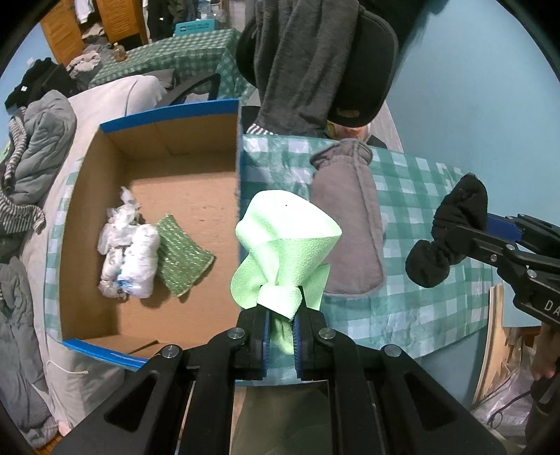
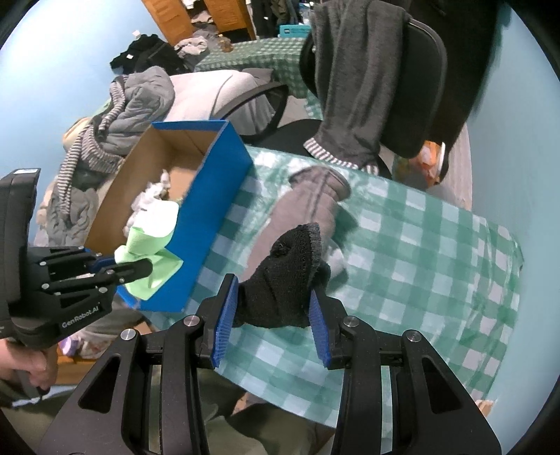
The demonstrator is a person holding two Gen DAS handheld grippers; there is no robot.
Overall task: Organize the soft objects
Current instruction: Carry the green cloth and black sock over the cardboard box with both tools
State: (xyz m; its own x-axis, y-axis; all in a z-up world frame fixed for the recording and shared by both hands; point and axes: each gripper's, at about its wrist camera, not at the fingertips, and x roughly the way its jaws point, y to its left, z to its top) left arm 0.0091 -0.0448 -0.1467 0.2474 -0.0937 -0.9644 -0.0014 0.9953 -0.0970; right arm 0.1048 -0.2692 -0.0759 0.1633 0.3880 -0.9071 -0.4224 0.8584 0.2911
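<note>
My left gripper (image 1: 282, 322) is shut on a light green cloth (image 1: 285, 241), lifted beside the right wall of a blue cardboard box (image 1: 239, 168). The same gripper (image 2: 138, 267) and cloth (image 2: 150, 241) show at the left of the right wrist view, by the box (image 2: 217, 213). My right gripper (image 2: 273, 311) is shut on a black sock bundle (image 2: 283, 280), held above the checked tablecloth (image 2: 420, 245); that gripper (image 1: 490, 241) and the sock (image 1: 451, 227) appear at the right in the left wrist view. A grey padded mitt (image 1: 350, 224) lies flat on the cloth. Inside the box lie a white bundle (image 1: 129, 255) and a green patterned cloth (image 1: 182, 259).
A black chair (image 2: 416, 94) draped with a grey garment (image 2: 353, 77) stands behind the table. Piled grey and striped clothes (image 1: 31, 168) lie left of the box. A second checked table (image 1: 182, 59) and wooden furniture (image 1: 63, 31) stand farther back. A person's hand (image 2: 31, 367) grips the left gripper's handle.
</note>
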